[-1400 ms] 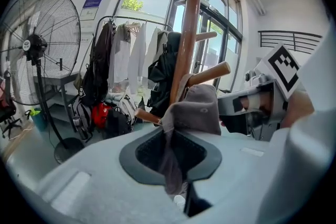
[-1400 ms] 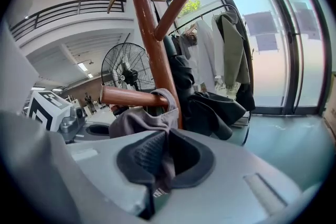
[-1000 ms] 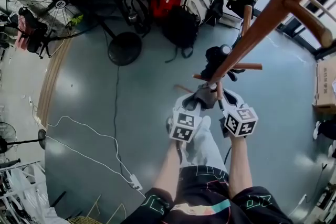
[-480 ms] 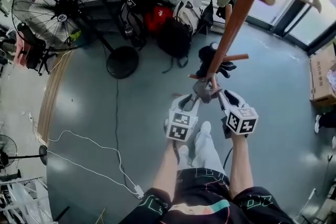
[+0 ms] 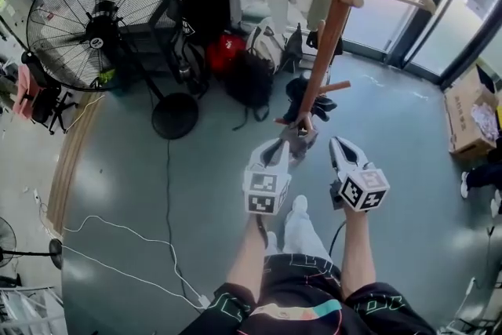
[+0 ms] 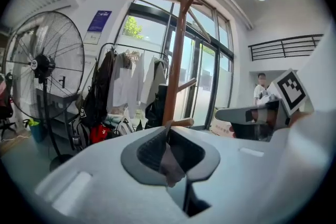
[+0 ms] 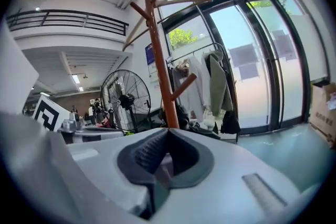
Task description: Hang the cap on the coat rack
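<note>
The wooden coat rack (image 5: 335, 31) rises right in front of me, with short pegs low on its pole and long arms at the top. A small grey cap (image 5: 301, 137) hangs at the low end of the pole, by a short peg. My left gripper (image 5: 288, 146) is shut at the cap's edge, and a thin strip of fabric shows between its pads (image 6: 168, 160); a peg (image 6: 182, 123) lies just past its tips. My right gripper (image 5: 339, 143) is shut on nothing, a short way right of the cap, facing the pole (image 7: 160, 60).
A big floor fan (image 5: 94, 20) stands at the back left, with bags (image 5: 251, 71) heaped beside it. A black bundle (image 5: 311, 96) lies by the pole. A cardboard box (image 5: 469, 118) sits at the right near the glass doors. A white cable (image 5: 118, 235) runs over the floor.
The right gripper has let go of the cap and drawn back to the right. The left gripper stays at the cap. My view has tilted up, showing more of the rack.
</note>
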Motion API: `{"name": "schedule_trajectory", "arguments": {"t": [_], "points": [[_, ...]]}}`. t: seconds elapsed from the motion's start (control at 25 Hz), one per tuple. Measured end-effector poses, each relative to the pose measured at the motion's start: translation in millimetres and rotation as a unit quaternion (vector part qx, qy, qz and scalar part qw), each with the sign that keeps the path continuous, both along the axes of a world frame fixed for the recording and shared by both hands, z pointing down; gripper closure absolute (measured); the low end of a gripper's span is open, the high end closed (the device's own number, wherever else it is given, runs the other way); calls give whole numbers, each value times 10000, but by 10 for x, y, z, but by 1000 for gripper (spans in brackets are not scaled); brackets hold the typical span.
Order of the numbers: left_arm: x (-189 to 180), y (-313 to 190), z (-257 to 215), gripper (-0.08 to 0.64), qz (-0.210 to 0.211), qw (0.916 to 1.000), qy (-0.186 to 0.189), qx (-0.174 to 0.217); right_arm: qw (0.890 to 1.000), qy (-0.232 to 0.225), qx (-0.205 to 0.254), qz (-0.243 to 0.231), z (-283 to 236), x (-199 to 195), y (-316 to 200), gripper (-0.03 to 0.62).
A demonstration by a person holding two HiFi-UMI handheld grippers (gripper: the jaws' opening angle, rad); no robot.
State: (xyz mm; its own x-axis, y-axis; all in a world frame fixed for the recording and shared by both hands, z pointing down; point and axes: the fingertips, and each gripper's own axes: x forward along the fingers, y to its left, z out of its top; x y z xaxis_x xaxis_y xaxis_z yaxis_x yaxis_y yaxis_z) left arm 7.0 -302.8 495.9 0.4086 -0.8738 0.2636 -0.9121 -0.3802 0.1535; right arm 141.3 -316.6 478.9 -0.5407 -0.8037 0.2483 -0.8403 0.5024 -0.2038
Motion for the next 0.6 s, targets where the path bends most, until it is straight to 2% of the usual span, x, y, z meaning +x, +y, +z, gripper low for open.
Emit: {"name": "schedule_trajectory", "arguments": {"t": [0.2, 0.4, 0.6], "points": [[-197, 22, -521, 551, -287, 9982, 104, 517, 9980, -206, 591, 66, -526, 20, 83, 589], [-217, 84, -1084, 551, -221, 9924, 235, 1185, 9919, -170, 1254, 113, -1023, 39, 156, 589], [-151, 39, -1559, 551, -114, 9859, 260, 1649, 9865, -138, 1607, 272, -1403, 99, 93, 589]]}}
